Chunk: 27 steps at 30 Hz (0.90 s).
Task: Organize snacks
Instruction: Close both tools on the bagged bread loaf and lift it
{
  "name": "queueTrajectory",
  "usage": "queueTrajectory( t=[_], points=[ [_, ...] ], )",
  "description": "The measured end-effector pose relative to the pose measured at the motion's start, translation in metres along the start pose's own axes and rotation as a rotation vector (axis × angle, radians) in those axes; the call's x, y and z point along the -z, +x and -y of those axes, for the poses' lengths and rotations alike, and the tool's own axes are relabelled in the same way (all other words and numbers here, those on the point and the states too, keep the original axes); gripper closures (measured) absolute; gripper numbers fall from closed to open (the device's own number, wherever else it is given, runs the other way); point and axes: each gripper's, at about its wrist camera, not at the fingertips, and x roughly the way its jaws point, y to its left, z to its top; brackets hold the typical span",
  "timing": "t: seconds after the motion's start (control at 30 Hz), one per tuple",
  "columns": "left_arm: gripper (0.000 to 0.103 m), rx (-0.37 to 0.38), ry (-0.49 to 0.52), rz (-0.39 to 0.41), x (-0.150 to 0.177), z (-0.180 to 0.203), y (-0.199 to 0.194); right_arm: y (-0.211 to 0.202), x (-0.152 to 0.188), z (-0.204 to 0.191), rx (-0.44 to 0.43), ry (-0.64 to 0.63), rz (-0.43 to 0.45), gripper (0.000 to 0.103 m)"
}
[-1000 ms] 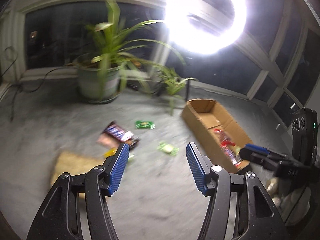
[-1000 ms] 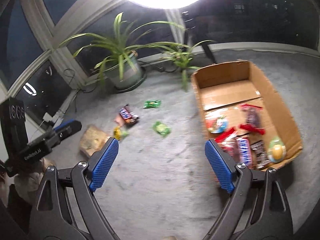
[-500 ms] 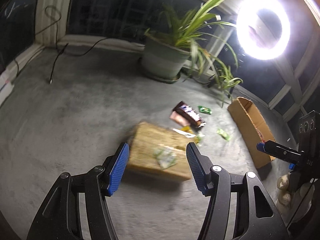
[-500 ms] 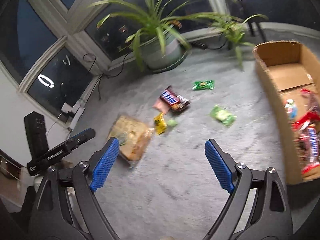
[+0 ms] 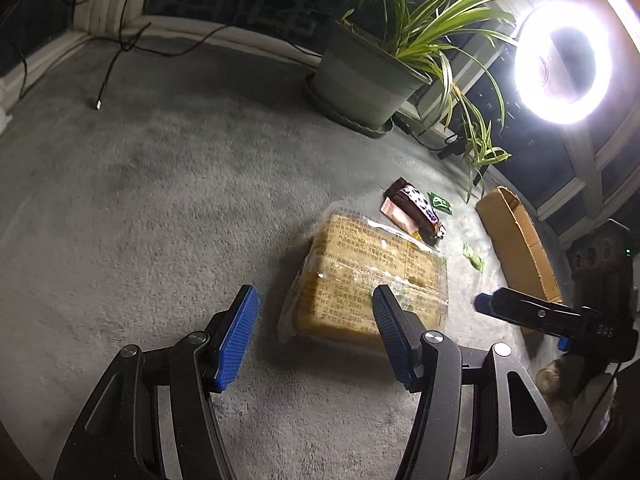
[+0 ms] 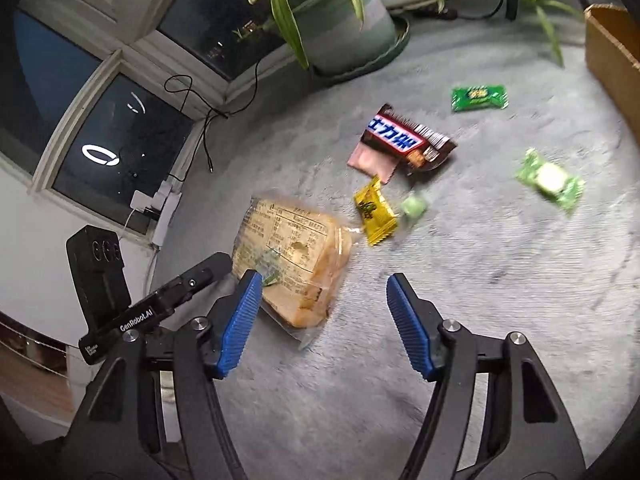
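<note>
Only right view shows yellow packet (image 6: 375,213), perhaps candy.

Left gripper (image 5: 314,334) wide apart over grey carpet (image 5: 160,200), just before bagged bread (image 5: 372,276)

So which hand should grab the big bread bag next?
Probably the left. The left gripper is open and nearly over the bread bag, which lies just ahead of its fingers. The right gripper is open too, but the bag sits off by its left finger.
</note>
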Motion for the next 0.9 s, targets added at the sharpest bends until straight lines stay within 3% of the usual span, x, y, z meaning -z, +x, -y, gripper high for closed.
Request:
queueTrajectory(
  t=[0.17, 0.53, 0.9],
  points=[
    [0.044, 0.027, -0.013, -0.009, -0.002, -0.006, 0.004, 0.018, -0.003, 0.004, -0.019, 0.037, -0.035, 0.037],
    [0.048, 0.06, 0.046, -0.049, 0.0, 0.003, 0.018, 0.036, -0.009, 0.007, -0.057, 0.064, -0.079, 0.06],
    [0.05, 0.046, 0.102, -0.049, 0.005, 0.018, 0.015, 0.034, -0.01, -0.005, -0.02, -0.007, -0.093, 0.063]
  ],
)
